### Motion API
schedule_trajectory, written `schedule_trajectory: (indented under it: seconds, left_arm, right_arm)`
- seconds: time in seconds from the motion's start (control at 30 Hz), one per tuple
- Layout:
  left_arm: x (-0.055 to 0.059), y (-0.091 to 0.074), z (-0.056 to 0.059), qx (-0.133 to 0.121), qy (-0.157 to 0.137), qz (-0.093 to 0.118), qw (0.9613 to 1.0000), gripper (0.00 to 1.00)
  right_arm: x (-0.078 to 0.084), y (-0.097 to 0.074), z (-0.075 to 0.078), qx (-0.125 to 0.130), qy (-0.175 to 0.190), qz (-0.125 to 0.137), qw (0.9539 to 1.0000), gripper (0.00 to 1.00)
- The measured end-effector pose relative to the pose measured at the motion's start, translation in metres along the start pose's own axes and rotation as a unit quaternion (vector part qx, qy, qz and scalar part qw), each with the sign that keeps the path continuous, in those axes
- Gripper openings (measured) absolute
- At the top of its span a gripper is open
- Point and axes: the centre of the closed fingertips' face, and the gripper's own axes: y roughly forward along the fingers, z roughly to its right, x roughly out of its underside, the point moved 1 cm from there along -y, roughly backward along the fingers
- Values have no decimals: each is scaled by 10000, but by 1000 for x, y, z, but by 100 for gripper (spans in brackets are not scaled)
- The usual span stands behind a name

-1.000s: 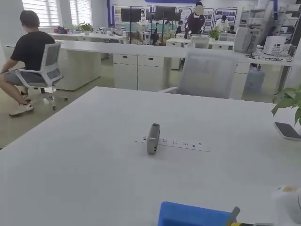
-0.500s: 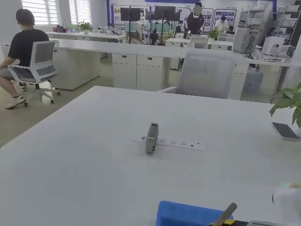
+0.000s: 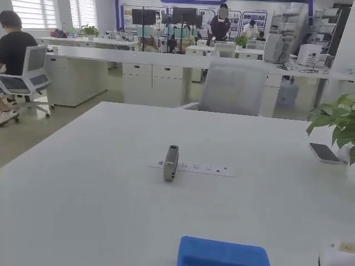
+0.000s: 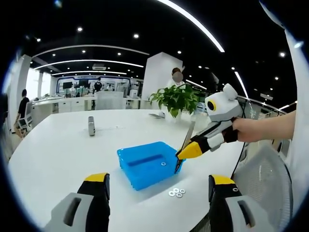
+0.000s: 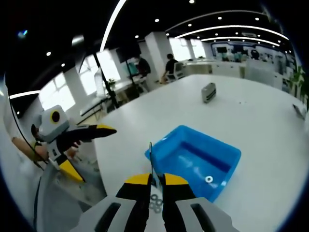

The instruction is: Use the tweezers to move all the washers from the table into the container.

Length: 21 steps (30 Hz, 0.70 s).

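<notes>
One washer [image 4: 163, 164] lies inside the blue box [image 4: 137, 176], on its floor. A few more washers [image 4: 176, 192] lie in a small bunch on the white counter [image 4: 58, 154], just beside the box on the side close to the person. The right tool [image 5: 157, 180] has its two yellow-tipped jaws squeezed almost together, and they grip the tweezers [image 5: 150, 162] between them. The tweezers stick out thin and straight in front of that tool. In the left gripper view the tweezers point down at the corner of the box, just above the bunch of washers. I cannot tell if their tips hold anything. A hand [image 4: 246, 129] holds that tool from the right. The left tool [image 4: 159, 179] has its jaws spread wide apart and holds nothing, and it is back from the box. Farther along the counter, a small grey plug block [image 3: 171, 163] stands on a flat white power strip [image 3: 202, 168]. A phone [image 3: 324, 153] lies near the far right edge, next to a green plant [image 3: 333, 122]. Behind the counter stands a grey chair [image 3: 236, 88], and people are at other desks.
</notes>
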Motion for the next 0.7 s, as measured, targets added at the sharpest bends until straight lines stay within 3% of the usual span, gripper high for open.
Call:
schedule_trajectory:
  seconds: [0.37, 0.7]
  left_arm:
    - [2, 0, -1, -2, 23, -46, 10000, 85]
    - [4, 1, 1, 33, 65, -127, 9999, 85]
  right_arm:
    - [39, 10, -3, -76, 183, -448, 9988, 5]
    - [49, 10, 1, -2, 183, -579, 9982, 5]
